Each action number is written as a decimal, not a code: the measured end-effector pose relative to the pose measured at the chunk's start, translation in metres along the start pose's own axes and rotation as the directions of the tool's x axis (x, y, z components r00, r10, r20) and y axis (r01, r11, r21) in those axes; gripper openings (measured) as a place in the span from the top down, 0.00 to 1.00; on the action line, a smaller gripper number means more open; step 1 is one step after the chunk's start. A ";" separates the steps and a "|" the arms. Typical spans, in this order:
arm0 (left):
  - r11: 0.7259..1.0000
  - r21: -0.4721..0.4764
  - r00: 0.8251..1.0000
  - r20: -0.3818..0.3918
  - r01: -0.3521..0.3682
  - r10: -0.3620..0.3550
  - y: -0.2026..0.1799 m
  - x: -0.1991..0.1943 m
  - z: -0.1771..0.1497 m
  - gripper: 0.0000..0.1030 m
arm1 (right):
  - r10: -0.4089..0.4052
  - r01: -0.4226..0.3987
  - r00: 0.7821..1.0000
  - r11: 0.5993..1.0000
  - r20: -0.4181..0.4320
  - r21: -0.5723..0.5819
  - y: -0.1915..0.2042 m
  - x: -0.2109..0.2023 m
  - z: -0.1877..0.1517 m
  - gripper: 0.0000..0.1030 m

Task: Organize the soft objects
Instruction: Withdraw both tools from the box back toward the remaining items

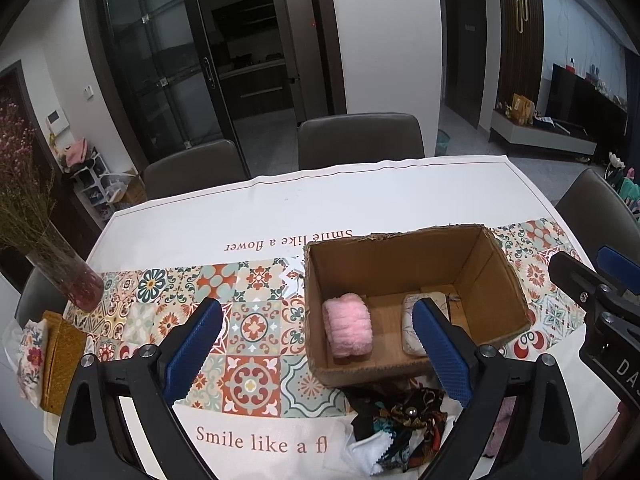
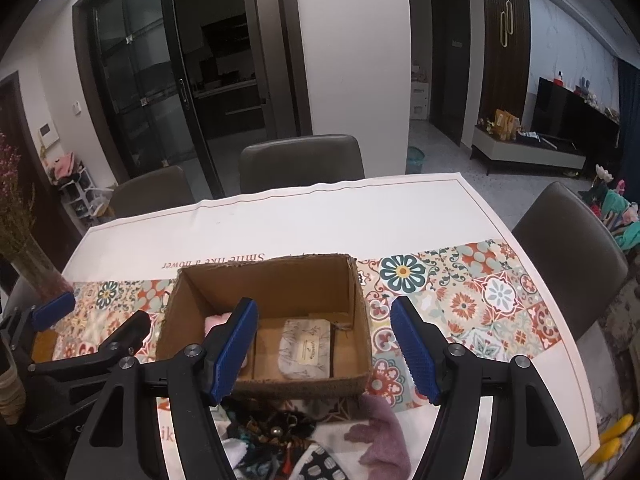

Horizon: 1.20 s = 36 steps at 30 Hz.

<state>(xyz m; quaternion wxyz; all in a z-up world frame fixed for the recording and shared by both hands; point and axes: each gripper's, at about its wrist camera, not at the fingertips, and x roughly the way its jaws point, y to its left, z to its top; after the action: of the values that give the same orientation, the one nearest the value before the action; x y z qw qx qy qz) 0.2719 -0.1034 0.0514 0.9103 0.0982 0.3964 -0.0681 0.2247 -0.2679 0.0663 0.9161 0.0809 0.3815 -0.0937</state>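
An open cardboard box (image 1: 400, 252) (image 2: 280, 276) stands on the patterned table runner. Inside lie a pink fluffy roll (image 1: 347, 326) (image 2: 214, 322) at the left and a pale printed pouch (image 1: 412, 332) (image 2: 306, 348) at the right. In front of the box lies a pile of soft things: a dark patterned scarf (image 1: 404, 420) (image 2: 276, 428), a white cloth (image 1: 364, 454) and a mauve fuzzy cloth (image 2: 384, 432). My left gripper (image 1: 320, 356) is open and empty, held above the table left of the pile. My right gripper (image 2: 326, 352) is open and empty, above the box's near wall.
A glass vase of dried flowers (image 1: 68, 276) stands at the table's left. A woven mat and floral cloth (image 1: 44, 360) lie at the left edge. Chairs (image 1: 360, 140) ring the table. Something yellow (image 2: 614, 436) lies at the right edge.
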 end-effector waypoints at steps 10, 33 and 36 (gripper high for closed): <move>1.000 -0.012 0.999 0.036 -0.011 0.012 0.005 -0.032 -0.018 0.06 | -0.003 0.003 1.000 1.000 0.030 -0.008 0.002 -0.028 -0.015 0.32; 1.000 -0.012 0.998 0.066 -0.014 0.015 0.006 -0.066 -0.063 0.06 | -0.011 0.012 0.999 1.000 0.040 -0.012 0.000 -0.058 -0.062 0.32; 1.000 -0.011 0.998 0.060 -0.015 0.015 0.006 -0.065 -0.071 0.06 | -0.010 0.010 0.999 1.000 0.036 -0.012 -0.001 -0.060 -0.069 0.32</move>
<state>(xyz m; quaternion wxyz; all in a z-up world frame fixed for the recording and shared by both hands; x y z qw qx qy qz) 0.1783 -0.0775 0.0527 0.9227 0.0944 0.3685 -0.0620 0.1358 -0.2466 0.0609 0.9228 0.0718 0.3657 -0.0975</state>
